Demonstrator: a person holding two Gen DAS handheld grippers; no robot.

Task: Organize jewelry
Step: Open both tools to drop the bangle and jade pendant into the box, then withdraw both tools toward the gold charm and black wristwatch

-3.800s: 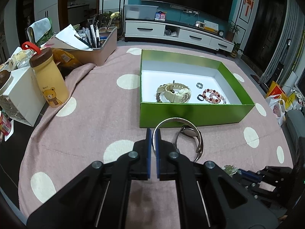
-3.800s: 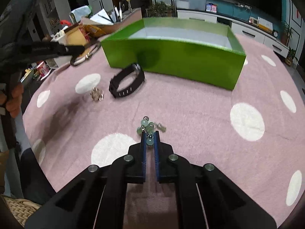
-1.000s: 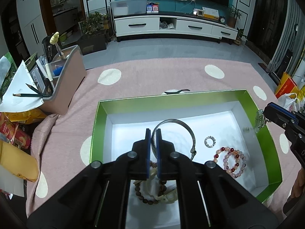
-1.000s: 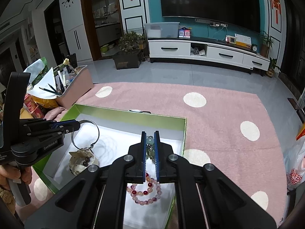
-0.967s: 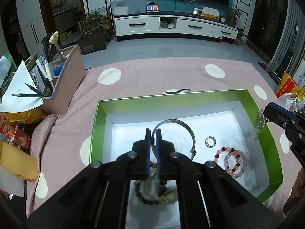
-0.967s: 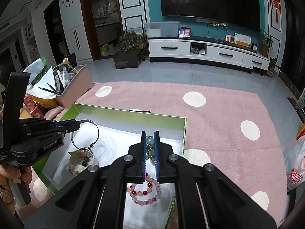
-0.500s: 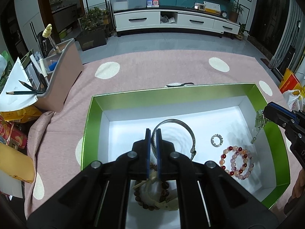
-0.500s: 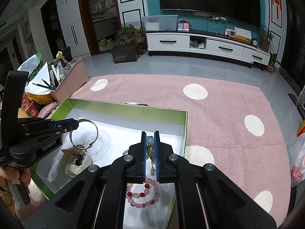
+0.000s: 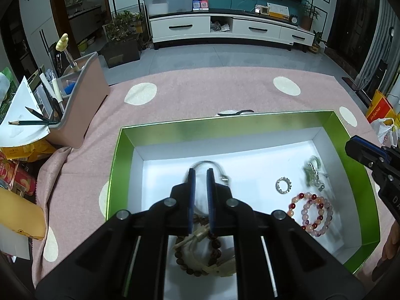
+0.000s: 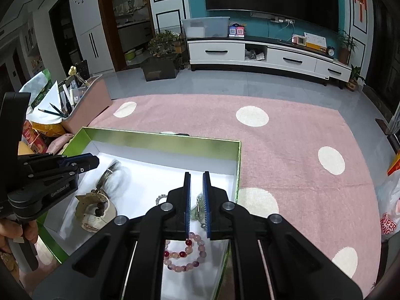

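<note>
Both grippers hover over the green box (image 9: 113,165). The left gripper (image 9: 200,175) is opening, nothing pinched; the bangle (image 9: 215,167), blurred, lies in the box just beyond its tips. The right gripper (image 10: 196,178) stands slightly parted, empty; the green bead piece (image 9: 312,172) lies in the box near the ring (image 9: 283,185) and bracelet (image 9: 311,213).

Silver bangle (image 9: 208,165) motion-blurred, mostly hidden behind left gripper (image 9: 200,175), whose jaws are opening; can't tell if pads touch it. Green bead piece (image 9: 312,172) near green box (image 9: 160,130) right wall also smeared, shape unclear. Dark bead bracelet (image 9: 200,257) & cream watch (image 10: 95,215) partly covered by gripper bodies. Box near edge cut off by frame bottom. Right gripper (image 10: 196,190) hides part of pink bracelet (image 10: 186,255). Person's hand (image 10: 15,232) cut at left edge.
</note>
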